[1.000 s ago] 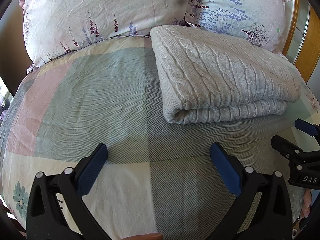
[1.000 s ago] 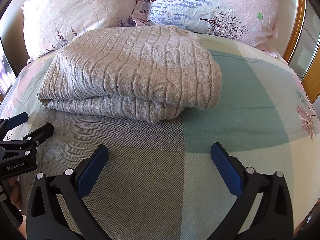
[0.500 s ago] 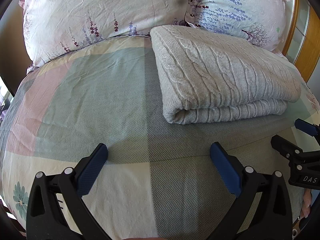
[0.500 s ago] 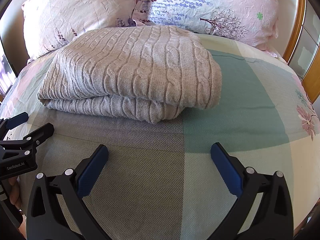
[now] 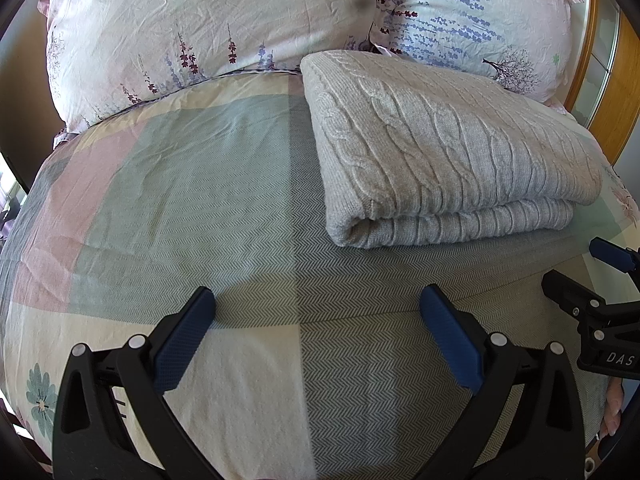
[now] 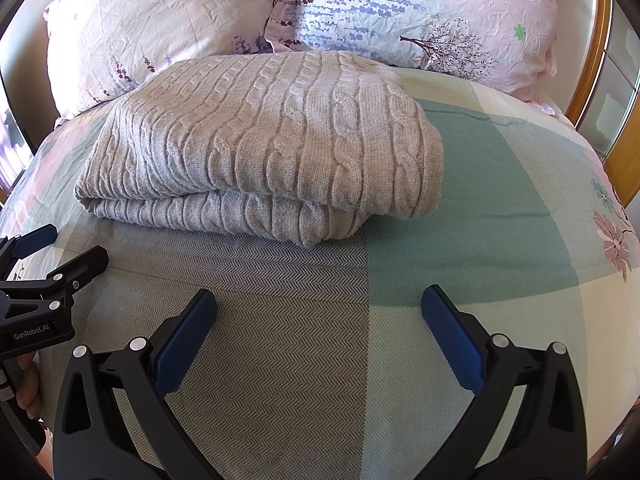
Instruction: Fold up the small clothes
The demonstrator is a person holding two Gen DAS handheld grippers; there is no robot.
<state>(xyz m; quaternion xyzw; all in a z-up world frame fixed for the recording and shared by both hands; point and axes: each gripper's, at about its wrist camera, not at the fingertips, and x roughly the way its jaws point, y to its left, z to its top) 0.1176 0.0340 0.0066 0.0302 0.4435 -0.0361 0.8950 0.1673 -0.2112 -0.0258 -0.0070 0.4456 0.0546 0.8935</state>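
Note:
A grey cable-knit sweater point(image 5: 448, 152) lies folded in a thick rectangle on the bed, its rolled fold facing me; it also shows in the right wrist view point(image 6: 264, 148). My left gripper point(image 5: 316, 320) is open and empty, hovering over the bedspread short of the sweater's near left corner. My right gripper point(image 6: 318, 320) is open and empty, short of the sweater's near right corner. Each gripper shows in the other's view: the right one at the right edge point(image 5: 592, 276), the left one at the left edge point(image 6: 52, 252).
The patchwork bedspread point(image 5: 180, 208) covers the bed. Two floral pillows point(image 5: 208, 28) point(image 6: 432, 12) lean at the head, just behind the sweater. A wooden frame point(image 6: 592, 60) stands at the far right.

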